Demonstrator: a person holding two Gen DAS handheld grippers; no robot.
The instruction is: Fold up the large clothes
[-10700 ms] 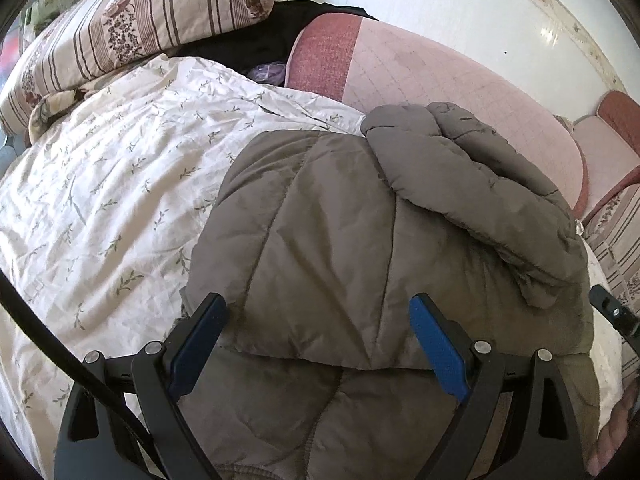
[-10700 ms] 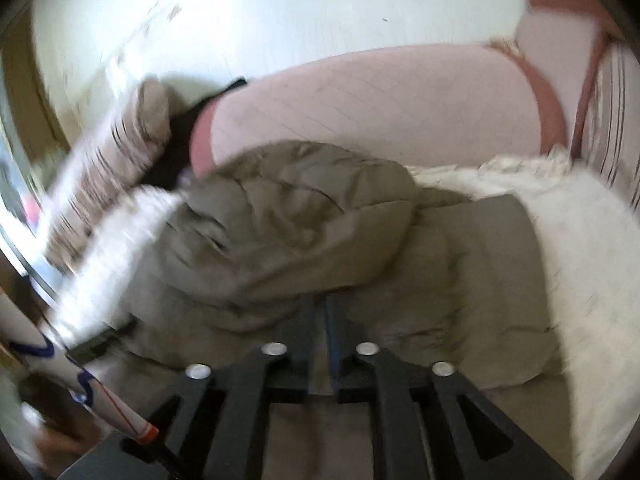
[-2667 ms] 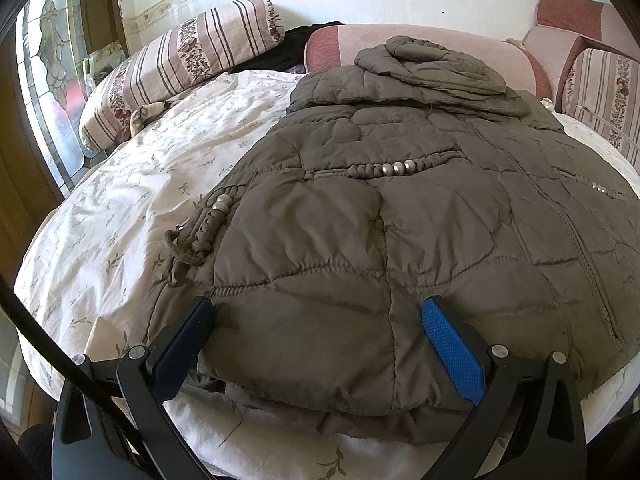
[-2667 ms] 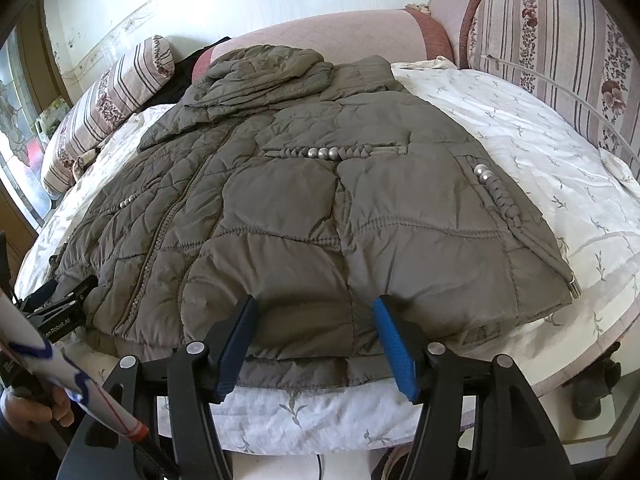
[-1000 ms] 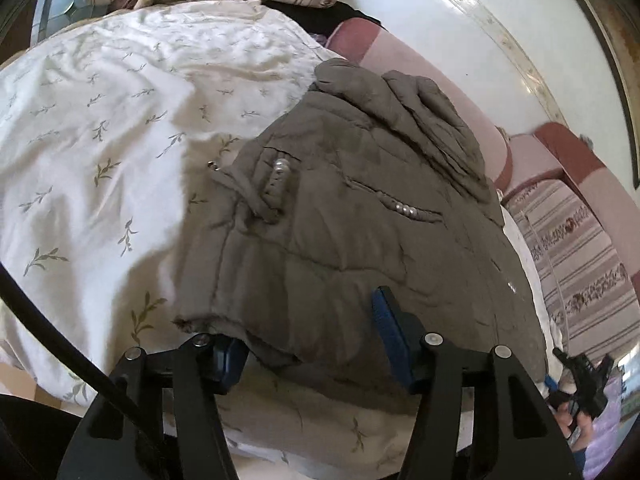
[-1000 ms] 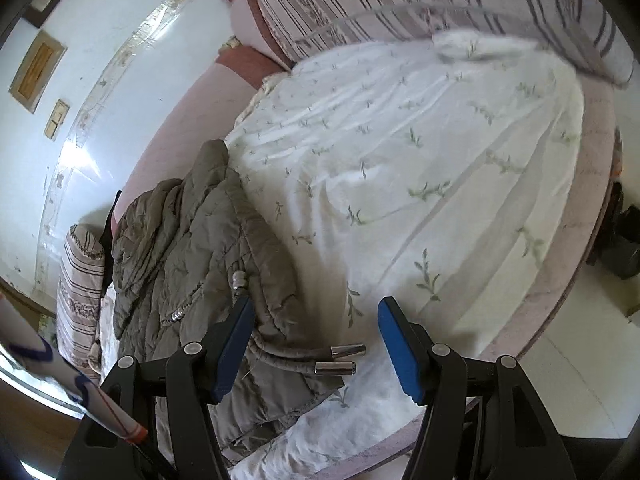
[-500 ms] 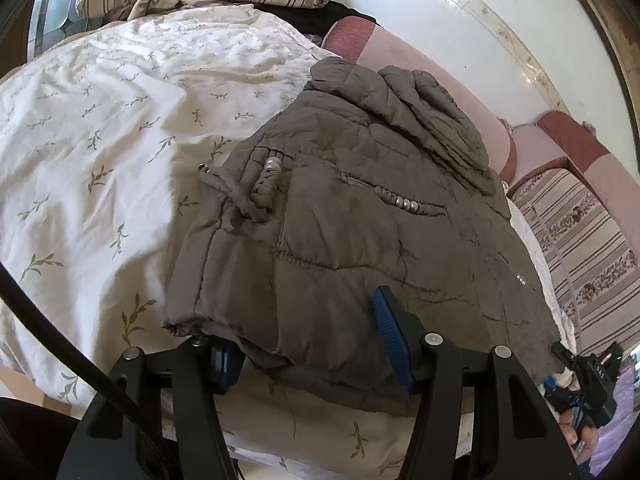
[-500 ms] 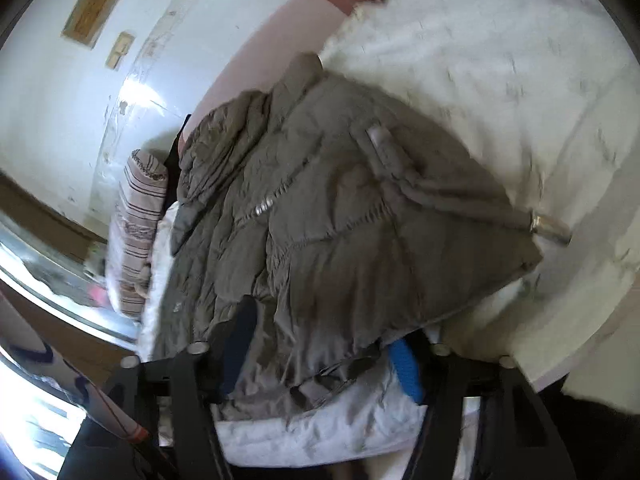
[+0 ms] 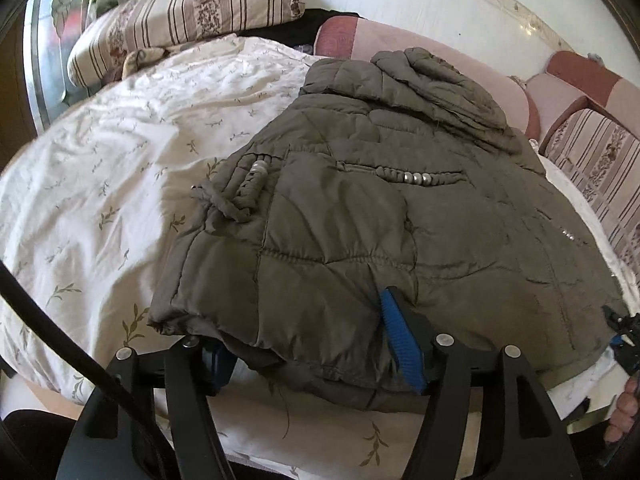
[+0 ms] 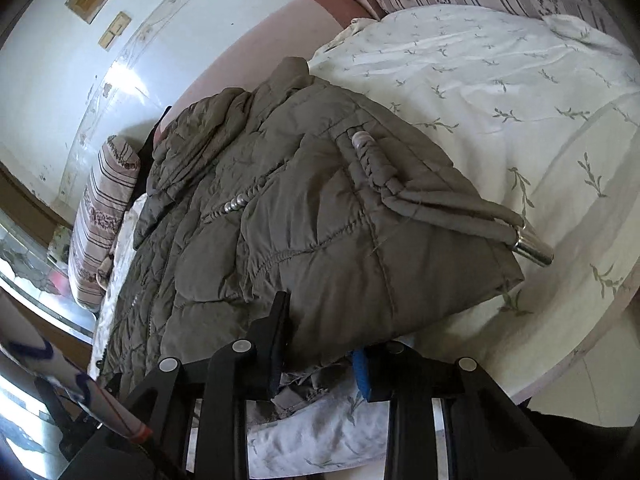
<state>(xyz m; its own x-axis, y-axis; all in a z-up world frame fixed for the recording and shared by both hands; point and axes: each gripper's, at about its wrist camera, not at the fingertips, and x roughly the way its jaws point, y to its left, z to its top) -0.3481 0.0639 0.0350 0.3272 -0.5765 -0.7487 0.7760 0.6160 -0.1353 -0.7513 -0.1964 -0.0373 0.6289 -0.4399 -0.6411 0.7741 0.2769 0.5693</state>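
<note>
The olive quilted jacket lies spread on the bed, filling the middle and right of the left wrist view, its hood bunched at the top against the pink headboard. Its near hem hangs at the bed's front edge, low in both views. A braided drawstring with a metal tip trails off the jacket's corner at the right of the right wrist view.

The left gripper sits at the bottom centre of its frame with the hem's left corner between its jaws; they have just been opening, one blue pad lies against the top of the fabric, and the other is hidden beneath the hem. The right gripper has the hem's other corner gathered between its jaws, which have just been closing and now pinch the bunched cloth.

Under the jacket is a white bedsheet printed with small leaf sprigs. A striped bolster pillow lies at the upper left of the left wrist view.
</note>
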